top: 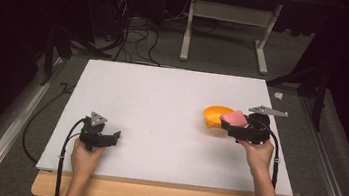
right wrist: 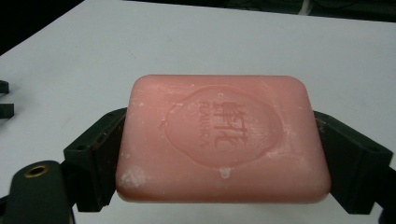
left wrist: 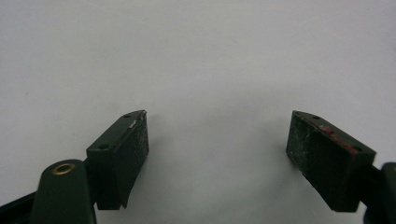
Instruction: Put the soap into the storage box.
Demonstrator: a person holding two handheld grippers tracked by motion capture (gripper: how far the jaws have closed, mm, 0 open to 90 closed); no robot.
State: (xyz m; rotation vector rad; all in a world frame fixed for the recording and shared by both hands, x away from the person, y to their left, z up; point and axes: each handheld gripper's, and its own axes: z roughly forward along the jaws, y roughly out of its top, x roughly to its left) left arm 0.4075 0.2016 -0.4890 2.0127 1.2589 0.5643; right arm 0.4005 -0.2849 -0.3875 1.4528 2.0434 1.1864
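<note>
Two grippers over white table point(top: 161, 106), right gripper point(top: 229, 124) jaws clamped on pink soap point(right wrist: 222, 140) lying flat between them, orange bowl point(top: 214, 116) just beyond, left gripper point(left wrist: 217, 140) jaws wide open, nothing between.

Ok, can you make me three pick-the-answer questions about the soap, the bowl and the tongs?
1. Where is the soap?
A. in the bowl
B. between the right tongs
C. flat on the table

2. What colour is the bowl?
A. orange
B. blue
C. green

3. How are the left tongs?
A. shut on the soap
B. shut on the bowl
C. open, holding nothing

Answers:
1 B: in the right gripper view the black jaws press on both ends of the pink bar.
2 A: in the high view it sits orange beside the right tongs.
3 C: the left gripper view shows bare white table between the jaws.
</note>
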